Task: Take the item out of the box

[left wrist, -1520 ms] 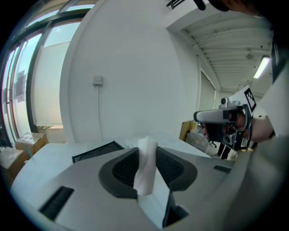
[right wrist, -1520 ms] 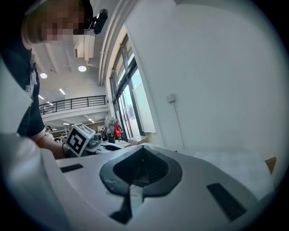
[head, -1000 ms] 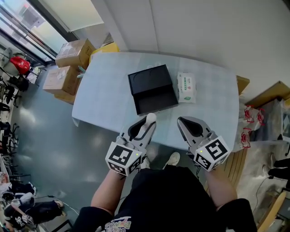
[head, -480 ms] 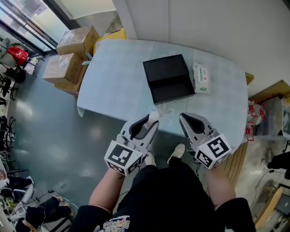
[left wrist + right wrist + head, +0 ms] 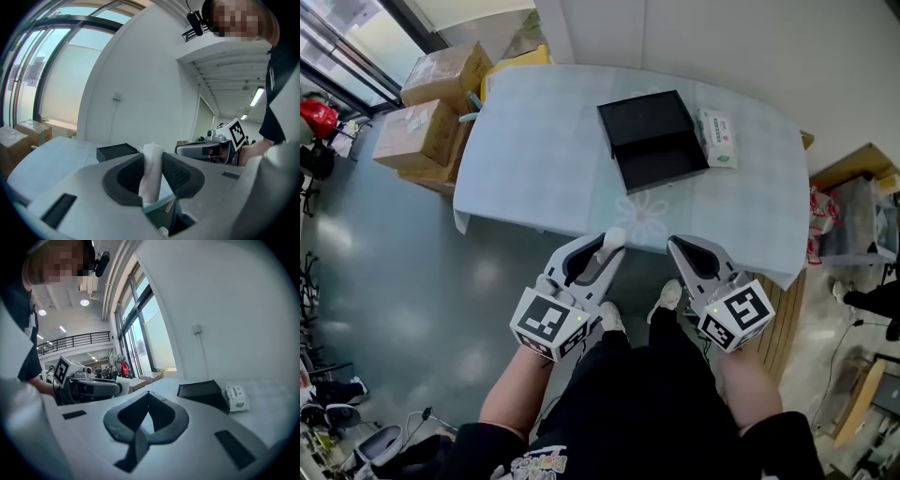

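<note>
The black box [image 5: 654, 141] lies open on the pale blue table [image 5: 534, 159], far ahead of both grippers; it also shows as the black box [image 5: 116, 151] and the black box [image 5: 201, 390] in the gripper views. My left gripper [image 5: 612, 240] is shut on a white folded tissue-like item [image 5: 614, 236], held off the table's near edge above the floor. The white item [image 5: 151, 173] stands upright between the dark pads. My right gripper [image 5: 675, 247] hangs beside it, shut, with nothing between its jaws [image 5: 148, 394].
A green-and-white wipes packet [image 5: 717, 137] lies right of the box. Cardboard boxes [image 5: 427, 103] are stacked on the floor at the table's left end. Wooden panels and bags [image 5: 853, 216] crowd the right side. My shoes [image 5: 666, 298] stand below the grippers.
Both grippers have drawn back from the table's front edge toward my body, the left keeping the white item. The table and box now lie farther ahead in the head view.
</note>
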Demonstrator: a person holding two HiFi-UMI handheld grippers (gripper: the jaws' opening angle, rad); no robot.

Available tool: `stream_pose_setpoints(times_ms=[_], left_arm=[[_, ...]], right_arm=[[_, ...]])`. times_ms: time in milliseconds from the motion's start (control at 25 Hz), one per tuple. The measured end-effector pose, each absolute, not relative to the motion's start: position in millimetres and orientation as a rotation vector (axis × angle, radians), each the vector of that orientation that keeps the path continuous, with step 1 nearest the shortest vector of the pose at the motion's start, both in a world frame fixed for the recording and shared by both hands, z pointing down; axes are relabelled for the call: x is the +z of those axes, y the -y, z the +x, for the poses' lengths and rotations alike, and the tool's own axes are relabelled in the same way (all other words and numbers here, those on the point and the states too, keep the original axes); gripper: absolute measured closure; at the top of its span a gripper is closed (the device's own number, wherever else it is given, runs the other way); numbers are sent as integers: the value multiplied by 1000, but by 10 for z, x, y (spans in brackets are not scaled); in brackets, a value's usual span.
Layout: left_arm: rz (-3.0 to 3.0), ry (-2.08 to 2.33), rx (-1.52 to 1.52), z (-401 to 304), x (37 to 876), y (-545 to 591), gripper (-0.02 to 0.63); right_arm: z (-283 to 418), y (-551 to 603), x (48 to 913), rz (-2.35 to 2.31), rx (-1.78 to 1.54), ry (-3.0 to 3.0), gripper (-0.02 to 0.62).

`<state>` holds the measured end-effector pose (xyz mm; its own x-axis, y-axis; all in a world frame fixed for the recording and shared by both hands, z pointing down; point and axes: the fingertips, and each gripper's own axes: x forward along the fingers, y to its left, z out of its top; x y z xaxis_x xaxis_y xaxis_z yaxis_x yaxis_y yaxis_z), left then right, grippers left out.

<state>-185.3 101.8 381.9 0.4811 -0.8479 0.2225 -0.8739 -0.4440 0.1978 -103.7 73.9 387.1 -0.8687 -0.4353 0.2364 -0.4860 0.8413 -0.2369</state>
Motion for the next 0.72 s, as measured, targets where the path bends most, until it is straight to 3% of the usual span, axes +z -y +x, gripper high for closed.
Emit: stream_pose_setpoints(times_ms=[720], left_arm=[[2546, 1347, 100, -1831, 3713, -1151, 482]], right_arm=[[-972, -1029, 3785, 876, 388, 2818, 586]])
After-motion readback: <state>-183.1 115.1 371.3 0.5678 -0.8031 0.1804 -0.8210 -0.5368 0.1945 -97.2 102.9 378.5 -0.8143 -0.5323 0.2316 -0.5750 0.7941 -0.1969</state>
